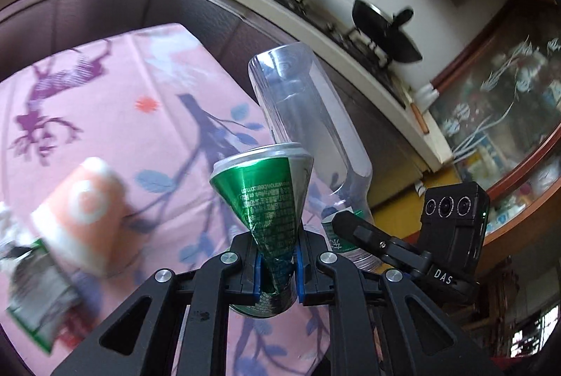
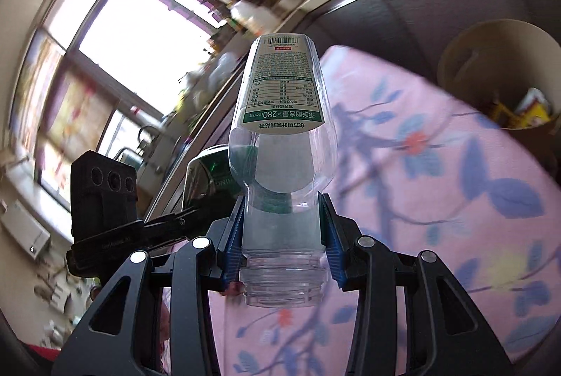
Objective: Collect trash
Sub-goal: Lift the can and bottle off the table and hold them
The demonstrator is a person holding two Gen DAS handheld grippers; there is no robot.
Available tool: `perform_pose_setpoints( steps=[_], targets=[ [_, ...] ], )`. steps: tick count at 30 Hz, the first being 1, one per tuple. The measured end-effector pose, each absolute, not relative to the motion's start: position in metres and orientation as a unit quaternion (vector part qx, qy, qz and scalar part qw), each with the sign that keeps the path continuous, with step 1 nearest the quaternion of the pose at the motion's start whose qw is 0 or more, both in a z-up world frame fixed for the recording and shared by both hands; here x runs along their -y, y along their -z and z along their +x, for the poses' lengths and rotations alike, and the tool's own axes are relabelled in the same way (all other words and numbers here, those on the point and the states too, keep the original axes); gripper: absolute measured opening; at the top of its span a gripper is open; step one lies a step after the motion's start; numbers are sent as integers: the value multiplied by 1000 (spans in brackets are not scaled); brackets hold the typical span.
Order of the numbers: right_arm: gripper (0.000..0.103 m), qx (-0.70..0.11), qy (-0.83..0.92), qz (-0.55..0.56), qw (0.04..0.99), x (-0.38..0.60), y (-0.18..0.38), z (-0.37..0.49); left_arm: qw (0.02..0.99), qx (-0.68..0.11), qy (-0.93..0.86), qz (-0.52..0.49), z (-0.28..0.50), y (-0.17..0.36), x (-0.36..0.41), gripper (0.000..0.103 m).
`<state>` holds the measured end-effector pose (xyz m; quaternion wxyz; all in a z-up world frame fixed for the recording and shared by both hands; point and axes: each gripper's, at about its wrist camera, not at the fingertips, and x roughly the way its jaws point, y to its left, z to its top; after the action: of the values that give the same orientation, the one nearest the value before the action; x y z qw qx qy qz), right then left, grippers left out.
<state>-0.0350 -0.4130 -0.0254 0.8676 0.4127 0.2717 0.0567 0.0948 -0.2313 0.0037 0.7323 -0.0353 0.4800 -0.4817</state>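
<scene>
The left gripper is clenched on a crushed green can, pinching its flattened waist so the can's long axis runs straight out along the fingers, rim end away from the hand. The right gripper grasps a clear plastic bottle by its neck just above the open threaded mouth, the bottle's length likewise pointing forward, its base farthest out. Both loads hang in the air over the table's pink floral cloth, side by side and near each other. The relation that matters next, as I judge it, is the tan round bin standing past the far right edge of the table, already holding some litter: it lies ahead and to the right of the bottle, so the right hand is the nearer one. Only the right wrist view shows that bin; only the left wrist view shows what remains on the cloth, a pink paper cup lying on its side and a crumpled wrapper toward the near left edge.
</scene>
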Motion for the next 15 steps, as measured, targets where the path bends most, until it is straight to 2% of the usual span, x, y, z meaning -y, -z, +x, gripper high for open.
perform_pose_setpoints(
  steps=[6, 15],
  targets=[
    [39, -278, -29, 420, 863, 433, 42, -41, 729, -496, 471, -26, 96, 13, 246, 14],
    [39, -309, -22, 378, 872, 400, 54, -34, 780, -484, 396, 6, 96, 23, 202, 14]
  ],
)
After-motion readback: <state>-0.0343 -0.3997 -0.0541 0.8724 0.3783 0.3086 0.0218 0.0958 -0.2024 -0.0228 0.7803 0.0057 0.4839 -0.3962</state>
